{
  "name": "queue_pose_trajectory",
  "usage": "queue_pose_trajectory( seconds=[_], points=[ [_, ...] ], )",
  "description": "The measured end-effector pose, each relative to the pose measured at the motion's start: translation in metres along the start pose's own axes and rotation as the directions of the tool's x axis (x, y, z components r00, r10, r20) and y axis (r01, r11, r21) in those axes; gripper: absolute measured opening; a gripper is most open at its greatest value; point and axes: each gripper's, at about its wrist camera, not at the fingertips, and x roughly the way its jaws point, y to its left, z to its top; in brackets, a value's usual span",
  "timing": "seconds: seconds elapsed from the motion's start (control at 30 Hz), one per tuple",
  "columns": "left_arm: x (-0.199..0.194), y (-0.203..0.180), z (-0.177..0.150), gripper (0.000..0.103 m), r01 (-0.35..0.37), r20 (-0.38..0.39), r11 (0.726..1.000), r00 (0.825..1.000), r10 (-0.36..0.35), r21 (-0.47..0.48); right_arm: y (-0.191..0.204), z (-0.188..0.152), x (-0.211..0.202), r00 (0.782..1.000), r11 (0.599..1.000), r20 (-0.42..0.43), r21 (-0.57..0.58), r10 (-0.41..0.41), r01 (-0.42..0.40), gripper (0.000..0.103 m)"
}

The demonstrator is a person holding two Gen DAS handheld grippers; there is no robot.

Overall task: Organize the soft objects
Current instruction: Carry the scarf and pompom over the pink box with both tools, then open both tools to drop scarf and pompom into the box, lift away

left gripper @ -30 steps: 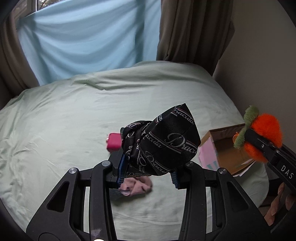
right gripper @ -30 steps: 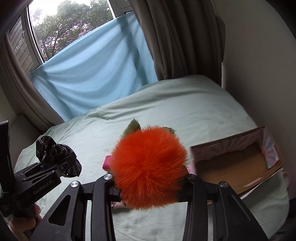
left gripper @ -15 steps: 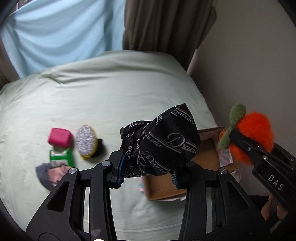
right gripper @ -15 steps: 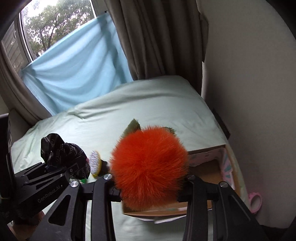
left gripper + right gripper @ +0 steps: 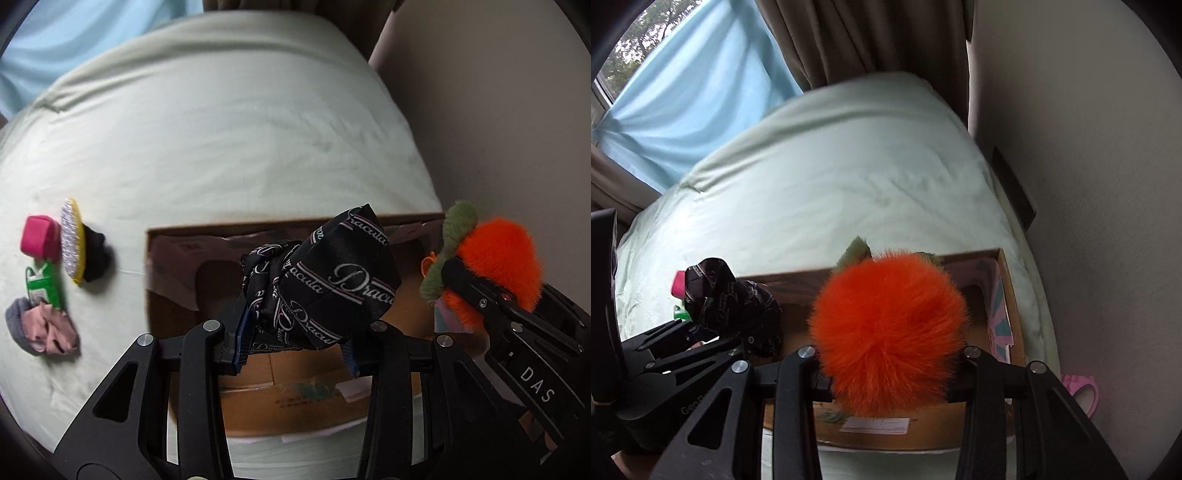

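My left gripper (image 5: pixel 293 341) is shut on a black cloth pouch printed "Dracula" (image 5: pixel 325 280) and holds it above the open cardboard box (image 5: pixel 177 266). My right gripper (image 5: pixel 888 373) is shut on a fluffy orange plush with green leaves (image 5: pixel 886 325), also above the box (image 5: pixel 1008 295). The plush and right gripper show at the right of the left wrist view (image 5: pixel 495 258). The pouch and left gripper show at the left of the right wrist view (image 5: pixel 731 299).
The box sits on a pale green bed (image 5: pixel 221 140) by the right wall. On the bed at left lie a pink block (image 5: pixel 38 240), a yellow brush (image 5: pixel 74 243), a green pack (image 5: pixel 42 288) and pink-grey cloth (image 5: pixel 40 328). A pink slipper (image 5: pixel 1084 391) lies on the floor.
Both grippers have moved right and forward with their loads, from over the bed to over the box. The small items have slid to the left of the view.
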Motion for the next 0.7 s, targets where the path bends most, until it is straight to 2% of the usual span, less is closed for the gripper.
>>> queue_pose_trajectory(
  seconds=[0.2,0.33,0.4,0.43,0.47,0.5,0.53,0.57,0.63,0.7],
  points=[
    [0.061,0.008,-0.006,0.035,-0.021,-0.164,0.999,0.986,0.015,-0.032,-0.020,-0.006,0.054,0.986,1.000,-0.166,0.023,-0.008,0.012,0.035],
    [0.077,0.009,-0.009,0.035,-0.046,-0.213,0.999,0.976,0.040,-0.025,-0.023,-0.007,0.073,0.974,0.999,-0.226,0.038,-0.006,0.015,0.035],
    [0.078,0.007,-0.009,0.035,-0.036,-0.225,0.999,0.974,0.029,-0.028,-0.024,-0.006,0.079,0.971,0.999,-0.238,0.046,0.002,0.009,0.035],
    [0.075,0.004,-0.008,0.039,-0.045,-0.220,0.999,0.975,0.040,-0.018,-0.024,-0.007,0.080,0.971,0.999,-0.240,0.051,0.002,0.011,0.036],
    [0.071,0.000,-0.006,0.046,-0.063,-0.205,0.998,0.977,0.063,0.006,-0.025,-0.005,0.083,0.971,0.998,-0.237,0.050,-0.011,0.023,0.043],
    [0.067,-0.004,-0.005,0.079,-0.084,-0.185,0.996,0.979,0.089,0.035,-0.025,-0.003,0.084,0.975,0.998,-0.223,0.050,-0.023,0.035,0.051],
    [0.063,-0.006,-0.005,0.101,-0.105,-0.168,0.993,0.979,0.112,0.050,-0.026,-0.002,0.084,0.979,0.997,-0.201,0.063,-0.024,0.038,0.081],
    [0.060,-0.006,-0.006,0.103,-0.108,-0.150,0.993,0.982,0.114,0.050,-0.029,0.000,0.087,0.983,0.996,-0.186,0.084,-0.005,0.021,0.102],
    [0.060,-0.006,-0.009,0.103,-0.077,-0.170,0.996,0.982,0.082,0.040,-0.030,-0.003,0.090,0.979,0.995,-0.203,0.098,0.029,-0.009,0.103],
    [0.062,-0.004,-0.015,0.103,-0.069,-0.183,0.997,0.980,0.074,0.035,-0.029,-0.004,0.092,0.975,0.997,-0.223,0.077,0.015,0.002,0.103]
  ],
)
